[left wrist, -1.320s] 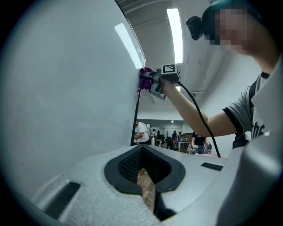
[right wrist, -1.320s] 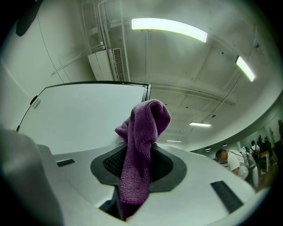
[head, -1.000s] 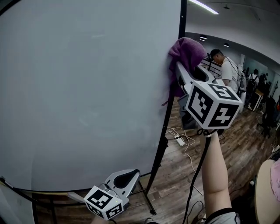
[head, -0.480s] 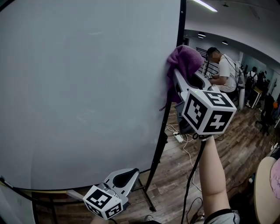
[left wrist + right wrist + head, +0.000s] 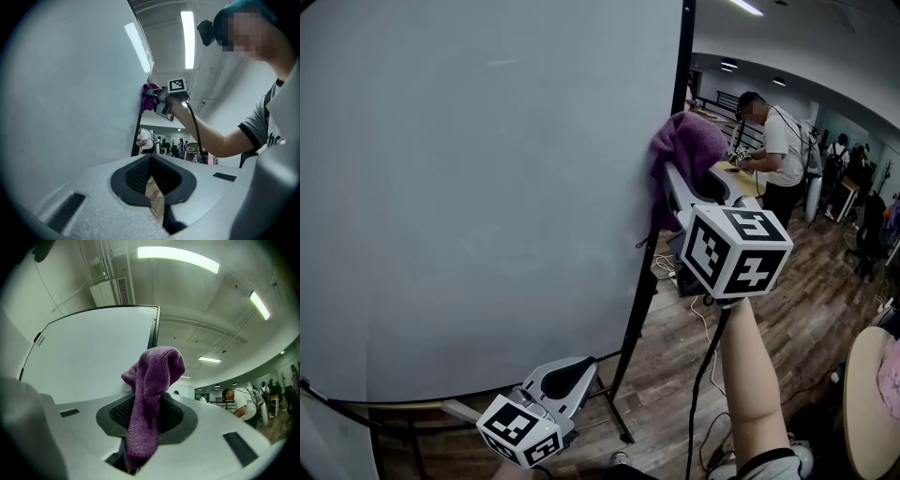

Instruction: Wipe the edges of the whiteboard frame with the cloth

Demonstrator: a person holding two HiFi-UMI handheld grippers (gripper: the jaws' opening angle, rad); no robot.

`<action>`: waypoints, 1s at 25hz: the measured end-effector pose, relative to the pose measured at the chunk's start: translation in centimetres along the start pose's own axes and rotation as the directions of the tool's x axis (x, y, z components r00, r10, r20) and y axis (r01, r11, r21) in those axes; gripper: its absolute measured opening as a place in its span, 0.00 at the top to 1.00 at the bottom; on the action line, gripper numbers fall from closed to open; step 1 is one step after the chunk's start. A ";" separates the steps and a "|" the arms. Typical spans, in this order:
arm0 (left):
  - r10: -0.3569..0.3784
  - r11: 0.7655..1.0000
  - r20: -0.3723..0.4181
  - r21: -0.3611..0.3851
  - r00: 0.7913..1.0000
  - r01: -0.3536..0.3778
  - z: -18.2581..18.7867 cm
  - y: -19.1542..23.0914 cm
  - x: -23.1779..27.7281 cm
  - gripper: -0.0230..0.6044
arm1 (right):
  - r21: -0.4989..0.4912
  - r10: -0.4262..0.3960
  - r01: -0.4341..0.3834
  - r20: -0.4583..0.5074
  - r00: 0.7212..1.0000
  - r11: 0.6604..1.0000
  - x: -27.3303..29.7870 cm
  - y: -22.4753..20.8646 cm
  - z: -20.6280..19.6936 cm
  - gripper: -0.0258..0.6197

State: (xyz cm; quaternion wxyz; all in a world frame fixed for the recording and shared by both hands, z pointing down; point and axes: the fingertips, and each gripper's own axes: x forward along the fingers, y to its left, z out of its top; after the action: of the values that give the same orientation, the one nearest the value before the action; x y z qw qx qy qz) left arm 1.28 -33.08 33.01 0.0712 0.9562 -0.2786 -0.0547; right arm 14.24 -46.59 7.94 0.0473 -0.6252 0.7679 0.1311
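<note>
The cloth (image 5: pixel 686 148) is clamped between the closed fingers of the right gripper (image 5: pixel 671 178) and is held against the whiteboard frame (image 5: pixel 680 75) (right vertical edge). The left gripper (image 5: pixel 565 377) is held low, its fingers closed on nothing.

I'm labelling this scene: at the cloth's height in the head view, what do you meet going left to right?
whiteboard → purple cloth → person in white shirt
</note>
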 end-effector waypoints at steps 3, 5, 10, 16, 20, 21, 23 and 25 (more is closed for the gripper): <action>-0.006 1.000 -0.004 -0.001 1.000 0.006 -0.3 -0.4 -0.1 0.94 | 0.002 -0.002 0.002 -0.016 1.000 1.000 -0.4 0.0 -1.0 0.78; -0.009 1.000 -0.007 -0.005 1.000 0.009 -0.5 -0.5 -0.1 0.94 | 0.003 -0.005 0.005 -0.027 1.000 1.000 -0.4 0.1 -1.6 0.78; -0.017 1.000 -0.012 -0.013 1.000 0.017 -0.9 -1.2 -0.3 0.94 | 0.006 -0.013 0.013 -0.052 0.999 1.000 -1.1 0.0 -3.2 0.78; -0.028 0.999 -0.013 -0.028 1.000 0.027 -1.6 -1.8 -0.3 0.94 | 0.018 -0.018 0.020 -0.085 0.996 1.000 -1.8 -0.1 -5.5 0.78; -0.030 0.999 -0.017 -0.037 0.999 0.029 -2.0 -1.6 -0.9 0.94 | 0.025 -0.018 0.021 -0.116 0.993 0.999 -1.9 0.5 -7.1 0.78; -0.030 0.999 -0.018 -0.038 0.999 0.029 -2.0 -1.6 -1.0 0.94 | 0.028 -0.018 0.021 -0.123 0.992 0.999 -1.9 0.7 -7.5 0.78; -0.031 0.999 -0.020 -0.040 0.999 0.030 -2.1 -1.7 -1.2 0.94 | 0.031 -0.019 0.023 -0.137 0.990 0.999 -2.0 0.9 -8.2 0.78; -0.032 0.999 -0.023 -0.043 0.999 0.031 -2.3 -1.9 -1.4 0.94 | 0.033 -0.021 0.026 -0.151 0.988 0.999 -2.3 1.0 -9.0 0.78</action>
State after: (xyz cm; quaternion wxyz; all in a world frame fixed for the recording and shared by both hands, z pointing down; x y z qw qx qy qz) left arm 1.40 -30.51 35.05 0.0940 0.9593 -0.2614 -0.0506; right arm 14.58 -46.57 17.24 0.0017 -0.6414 0.7641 0.0695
